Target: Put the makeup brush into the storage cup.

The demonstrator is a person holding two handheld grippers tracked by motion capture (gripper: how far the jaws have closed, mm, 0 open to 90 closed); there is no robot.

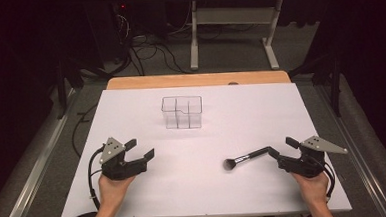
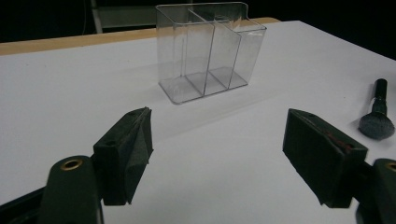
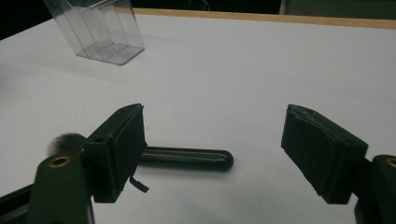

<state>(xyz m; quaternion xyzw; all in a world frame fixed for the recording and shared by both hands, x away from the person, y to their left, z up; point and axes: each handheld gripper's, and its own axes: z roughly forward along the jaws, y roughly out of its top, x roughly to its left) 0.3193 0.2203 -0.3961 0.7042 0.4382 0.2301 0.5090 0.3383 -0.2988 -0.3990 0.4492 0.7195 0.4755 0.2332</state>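
My left gripper [image 1: 139,149] and right gripper [image 1: 281,149] were black, each with a grey three-cornered plate, brass-ringed screw holes and a trailing black cable.

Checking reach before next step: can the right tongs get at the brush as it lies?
Probably yes. The right tongs stand open at the handle end of the brush, which lies flat on the table with nothing in between.
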